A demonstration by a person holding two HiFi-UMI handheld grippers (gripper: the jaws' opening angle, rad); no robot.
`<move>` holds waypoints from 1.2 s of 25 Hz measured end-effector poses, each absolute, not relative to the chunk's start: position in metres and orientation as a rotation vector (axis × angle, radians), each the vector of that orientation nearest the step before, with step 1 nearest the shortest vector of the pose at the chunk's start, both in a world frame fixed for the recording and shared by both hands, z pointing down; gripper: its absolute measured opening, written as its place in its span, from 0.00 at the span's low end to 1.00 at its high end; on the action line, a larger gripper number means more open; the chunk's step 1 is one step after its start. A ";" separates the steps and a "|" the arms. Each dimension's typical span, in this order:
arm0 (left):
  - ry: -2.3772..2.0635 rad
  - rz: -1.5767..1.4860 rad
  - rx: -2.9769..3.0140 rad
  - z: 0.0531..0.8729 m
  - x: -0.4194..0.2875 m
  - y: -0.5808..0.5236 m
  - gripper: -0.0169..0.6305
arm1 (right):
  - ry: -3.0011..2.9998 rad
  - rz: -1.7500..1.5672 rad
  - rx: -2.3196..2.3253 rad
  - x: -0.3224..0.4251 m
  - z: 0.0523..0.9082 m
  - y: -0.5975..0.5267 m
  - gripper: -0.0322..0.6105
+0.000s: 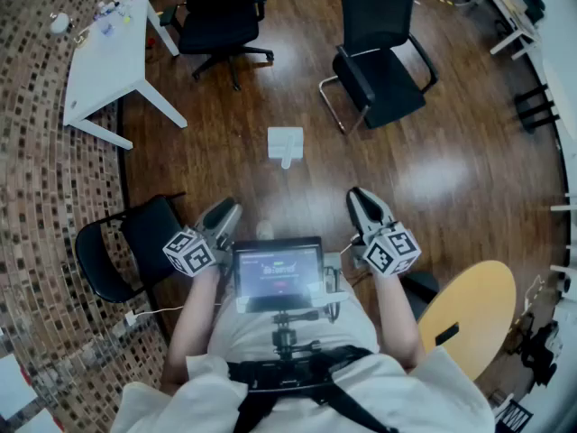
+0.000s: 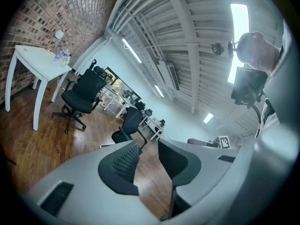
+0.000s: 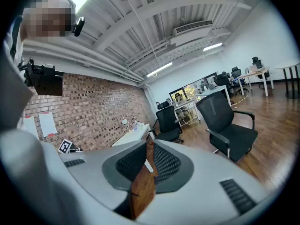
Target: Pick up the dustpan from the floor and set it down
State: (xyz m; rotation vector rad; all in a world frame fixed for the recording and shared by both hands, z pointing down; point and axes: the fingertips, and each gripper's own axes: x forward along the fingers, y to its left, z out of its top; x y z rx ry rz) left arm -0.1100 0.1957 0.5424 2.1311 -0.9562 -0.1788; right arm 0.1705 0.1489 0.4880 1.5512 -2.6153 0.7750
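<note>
one dustpan [image 1: 286, 143] lies well ahead of left gripper [image 1: 220, 215] and right gripper [image 1: 365, 206]

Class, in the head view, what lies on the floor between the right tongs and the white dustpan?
Nothing. In the head view, only bare wooden floor separates the right tongs from the dustpan.

- Dead centre, the dustpan [image 1: 286, 142]: plain white against the floor [image 1: 451, 152], glossy dark-brown wood planks.
- Nine o'clock, the brick wall [image 1: 36, 152]: a brown-and-tan speckle.
- Ten o'clock, the table [image 1: 104, 61]: white.
- Eleven o'clock, the swivel chair [image 1: 216, 12]: black. One o'clock, the armchair [image 1: 383, 52]: black too.
- Left gripper [image 1: 221, 213] and right gripper [image 1: 363, 201]: grey shells, black dimpled pads, white cubes with black squares.
- Four o'clock, the round tabletop [image 1: 469, 318]: pale yellow.
</note>
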 end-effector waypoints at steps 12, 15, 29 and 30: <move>-0.814 -0.151 2.195 0.540 -0.130 0.148 0.23 | -2.609 0.761 1.563 0.133 0.493 0.141 0.14; -0.768 -0.135 2.233 0.539 -0.134 0.140 0.23 | -2.595 0.732 1.593 0.125 0.486 0.136 0.14; -0.649 -0.164 2.284 0.539 -0.125 0.131 0.23 | -2.565 0.698 1.564 0.127 0.492 0.112 0.14; -0.652 -0.158 2.284 0.540 -0.122 0.131 0.23 | -2.568 0.701 1.551 0.129 0.494 0.109 0.14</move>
